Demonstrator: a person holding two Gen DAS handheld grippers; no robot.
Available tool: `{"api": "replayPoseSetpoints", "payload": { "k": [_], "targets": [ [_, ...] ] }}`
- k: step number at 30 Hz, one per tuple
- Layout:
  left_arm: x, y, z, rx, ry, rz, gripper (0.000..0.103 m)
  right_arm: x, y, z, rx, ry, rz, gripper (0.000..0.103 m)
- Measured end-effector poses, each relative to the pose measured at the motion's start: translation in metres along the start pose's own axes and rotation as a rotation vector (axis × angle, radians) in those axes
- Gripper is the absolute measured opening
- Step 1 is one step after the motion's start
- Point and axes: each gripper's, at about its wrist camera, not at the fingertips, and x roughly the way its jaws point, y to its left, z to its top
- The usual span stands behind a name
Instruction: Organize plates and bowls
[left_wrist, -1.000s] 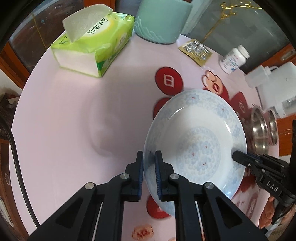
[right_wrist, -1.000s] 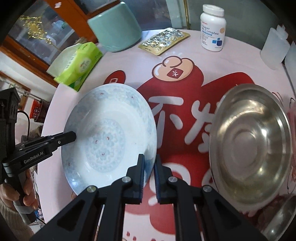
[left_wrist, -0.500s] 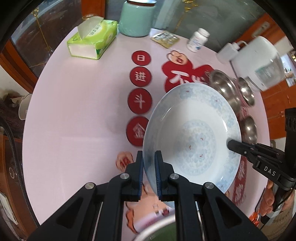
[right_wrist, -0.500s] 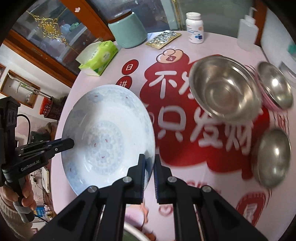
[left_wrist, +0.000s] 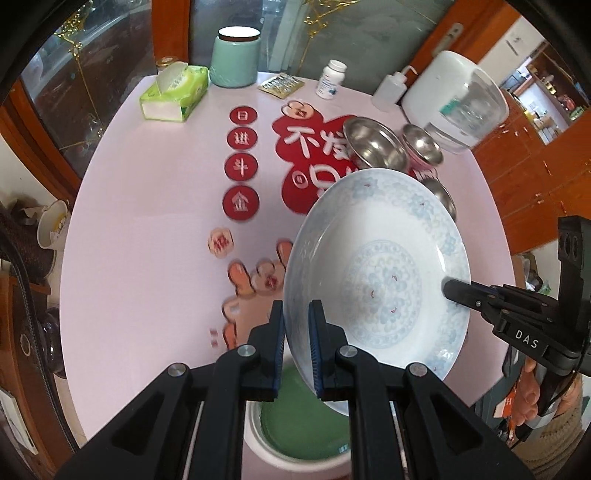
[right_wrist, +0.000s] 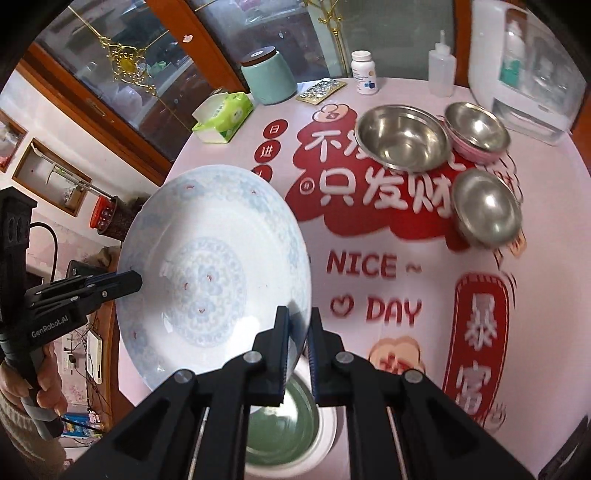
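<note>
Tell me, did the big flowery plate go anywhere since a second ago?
Yes. The blue-patterned plate rose off the table and came back toward the near edge, now above a green-glazed dish. Left gripper and right gripper stayed clamped on opposite rims. The steel bowls stayed put.

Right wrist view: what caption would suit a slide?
Two hand-held grippers carry a blue-patterned plate above a green-glazed bowl.

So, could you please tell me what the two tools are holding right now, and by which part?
Both hold the blue-patterned plate by its rim: the left tool clamps one edge, the right tool the opposite edge, above a green-lined bowl.
</note>
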Motion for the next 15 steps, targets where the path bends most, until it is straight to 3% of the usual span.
{"api": "replayPoseSetpoints", "payload": {
  "k": [6, 15],
  "targets": [
    [0.000, -0.005, -0.059, 0.033, 0.015, -0.001, 0.009, -0.001, 0.004, -0.067, 0.026, 0.003, -0.007, 0.009],
    [0.049, 0.007, -0.136, 0.014, 0.109, -0.014, 0.009, 0.032, 0.003, -0.146, 0.016, 0.051, -0.045, 0.009]
  ]
}}
